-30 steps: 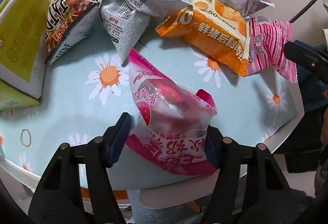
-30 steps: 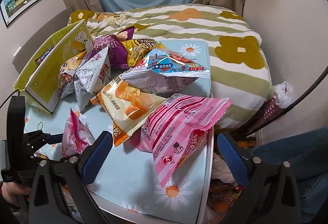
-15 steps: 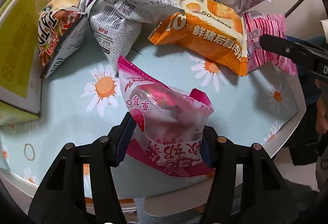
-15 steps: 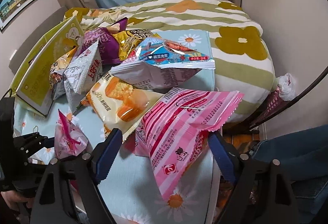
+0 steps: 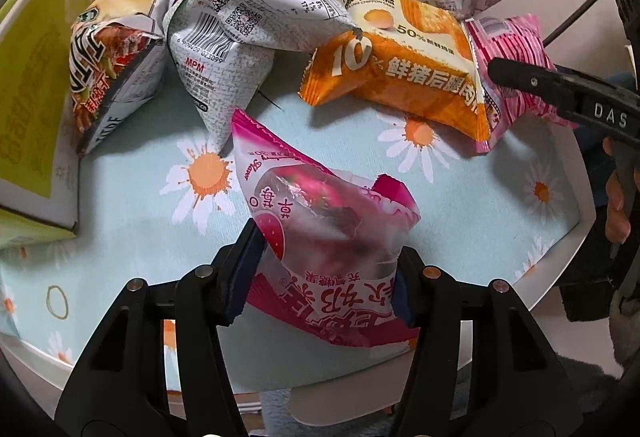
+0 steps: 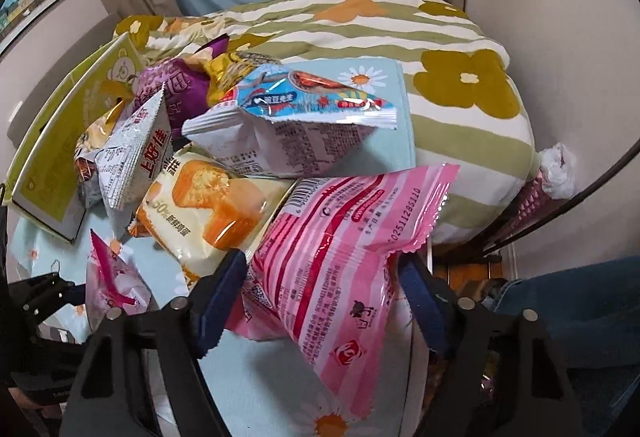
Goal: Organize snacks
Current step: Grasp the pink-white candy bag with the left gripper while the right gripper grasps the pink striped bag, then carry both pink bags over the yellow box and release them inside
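At lower centre, a crinkly magenta packet (image 5: 324,237) is clamped by the left gripper (image 5: 320,277), while a glossy pink striped packet (image 6: 340,257) is bracketed between the right gripper (image 6: 320,301) pads, whose contact cannot be told.

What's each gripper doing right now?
Left gripper: closed on the magenta snack packet.
Right gripper: around the pink striped packet; grip cannot be told.

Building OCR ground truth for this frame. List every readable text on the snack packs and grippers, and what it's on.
"MPM": grey-white pack, below its barcode.
"10%", "50%", "鲜猪后腿肉": orange cake pack.
"DAS": right hand-held gripper, on its arm in the left wrist view.
"上好佳": the same grey-white pack, right wrist view.
"20251128S110": pink striped pack.
Upside-down characters on the pink candy bag, and all fine print and barcode digits: not reliably readable.
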`<action>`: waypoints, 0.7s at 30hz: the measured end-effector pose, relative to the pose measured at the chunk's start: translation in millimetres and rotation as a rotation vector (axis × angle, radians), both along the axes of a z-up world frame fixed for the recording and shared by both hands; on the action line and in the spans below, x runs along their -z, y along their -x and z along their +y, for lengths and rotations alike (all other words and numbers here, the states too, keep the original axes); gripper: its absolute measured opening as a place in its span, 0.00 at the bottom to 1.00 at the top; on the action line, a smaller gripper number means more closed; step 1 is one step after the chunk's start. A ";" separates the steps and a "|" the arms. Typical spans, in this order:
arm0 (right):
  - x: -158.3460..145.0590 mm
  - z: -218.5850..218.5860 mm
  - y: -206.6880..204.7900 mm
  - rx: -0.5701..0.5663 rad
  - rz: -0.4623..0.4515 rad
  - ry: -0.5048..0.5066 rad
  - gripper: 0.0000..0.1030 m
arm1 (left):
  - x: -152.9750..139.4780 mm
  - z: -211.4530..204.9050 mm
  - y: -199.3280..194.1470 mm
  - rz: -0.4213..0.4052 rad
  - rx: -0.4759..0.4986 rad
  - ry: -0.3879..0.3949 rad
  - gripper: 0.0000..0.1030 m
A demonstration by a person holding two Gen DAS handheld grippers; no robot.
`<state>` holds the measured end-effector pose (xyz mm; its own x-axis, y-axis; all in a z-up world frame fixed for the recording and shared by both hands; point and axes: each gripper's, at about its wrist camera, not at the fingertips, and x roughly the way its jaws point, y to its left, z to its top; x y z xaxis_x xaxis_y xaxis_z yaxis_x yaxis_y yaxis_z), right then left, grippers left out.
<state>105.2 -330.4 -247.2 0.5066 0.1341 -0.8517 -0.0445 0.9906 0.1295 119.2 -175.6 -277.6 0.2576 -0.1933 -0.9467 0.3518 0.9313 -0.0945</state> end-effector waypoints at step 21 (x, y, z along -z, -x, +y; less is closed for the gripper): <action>-34.6 -7.8 48.9 0.006 -0.029 0.011 0.51 | -43.9 17.5 13.3 -0.034 -0.023 0.056 0.37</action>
